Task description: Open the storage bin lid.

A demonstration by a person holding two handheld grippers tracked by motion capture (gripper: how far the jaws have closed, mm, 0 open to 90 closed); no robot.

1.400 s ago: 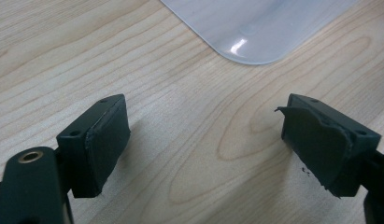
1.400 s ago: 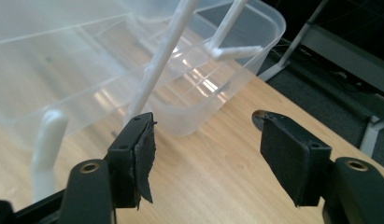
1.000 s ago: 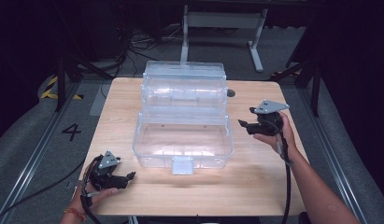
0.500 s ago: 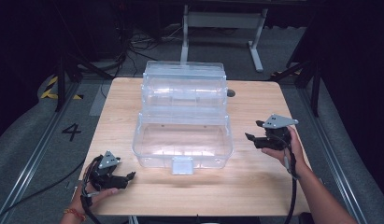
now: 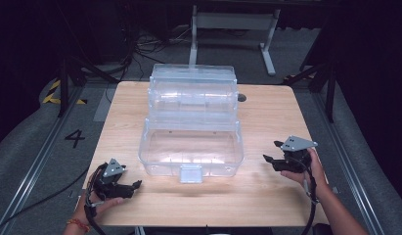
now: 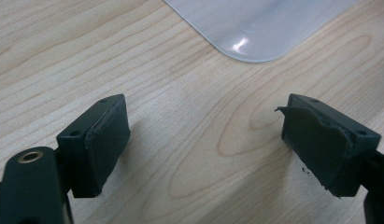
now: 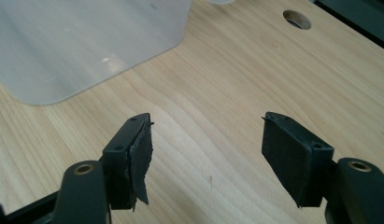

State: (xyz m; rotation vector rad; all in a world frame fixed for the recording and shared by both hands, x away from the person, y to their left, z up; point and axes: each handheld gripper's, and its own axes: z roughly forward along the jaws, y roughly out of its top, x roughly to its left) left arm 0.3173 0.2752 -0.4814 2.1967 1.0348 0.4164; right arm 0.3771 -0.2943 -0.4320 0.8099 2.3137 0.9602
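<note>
Fingers [image 6: 94,140] of both grippers are being held released, grasping nothing. Clear plastic box [image 5: 191,125], lid open, is being kept mid-bench [image 5: 267,205]; left gripper [image 5: 135,185] and right gripper [image 5: 270,152] are being held beside its front corners.

The left gripper [image 5: 136,184] lay low at the near-left corner of the clear box [image 5: 191,152], its jaws spread wide and holding nothing; the right gripper [image 5: 270,152] sat off the box's right side, jaws likewise parted and empty, gripped by the right hand [image 5: 308,166].
</note>
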